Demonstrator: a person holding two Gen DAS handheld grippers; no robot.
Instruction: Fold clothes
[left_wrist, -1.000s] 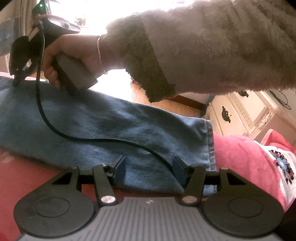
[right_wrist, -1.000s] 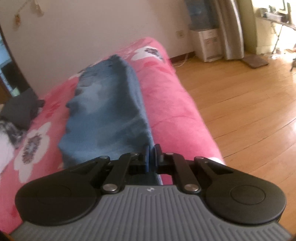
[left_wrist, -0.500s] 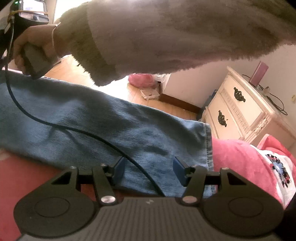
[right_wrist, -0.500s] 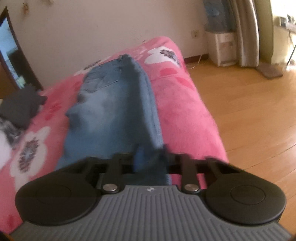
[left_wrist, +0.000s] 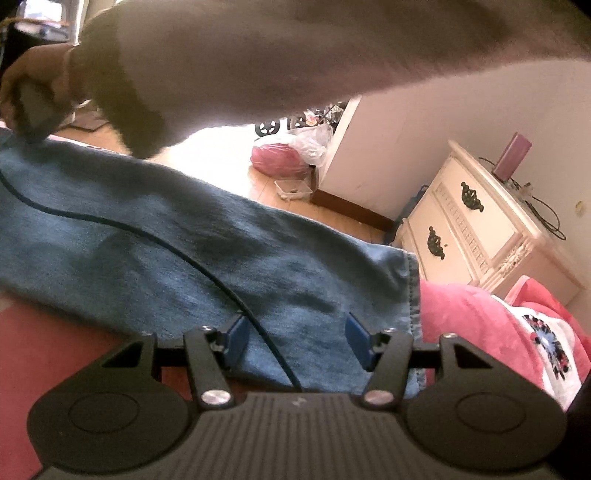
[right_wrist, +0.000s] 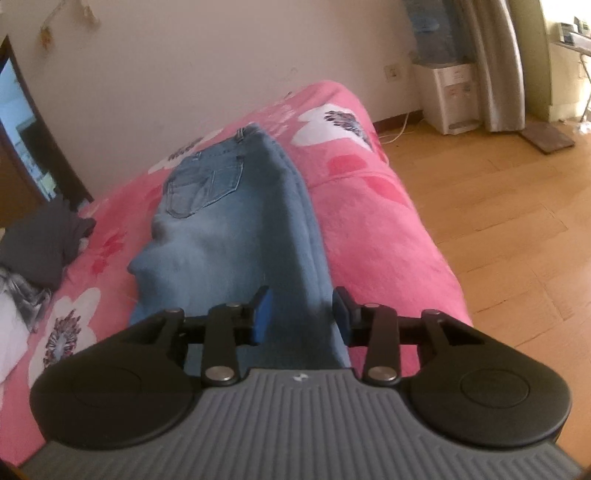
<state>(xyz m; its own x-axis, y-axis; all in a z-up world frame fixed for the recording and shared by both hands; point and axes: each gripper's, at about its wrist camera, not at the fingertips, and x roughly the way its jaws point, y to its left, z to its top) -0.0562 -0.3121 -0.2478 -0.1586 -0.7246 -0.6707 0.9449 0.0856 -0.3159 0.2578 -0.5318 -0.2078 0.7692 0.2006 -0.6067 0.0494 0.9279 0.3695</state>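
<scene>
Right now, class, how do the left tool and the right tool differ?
1. The left tool hangs over the hem end of the jeans; the right tool hangs over their long folded edge, facing the pocket end.
2. A black cable runs between the left tool's blue pads; nothing crosses the right tool's gap.
Shared: both are open, gripping nothing, over the pink blanket.

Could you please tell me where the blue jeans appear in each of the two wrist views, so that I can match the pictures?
Left wrist view: the jeans cross the picture from the left edge to a hemmed end at right of centre, behind the open left gripper.
Right wrist view: the jeans run up the centre from the open right gripper.
Shared landmark: the pink blanket under them.
</scene>
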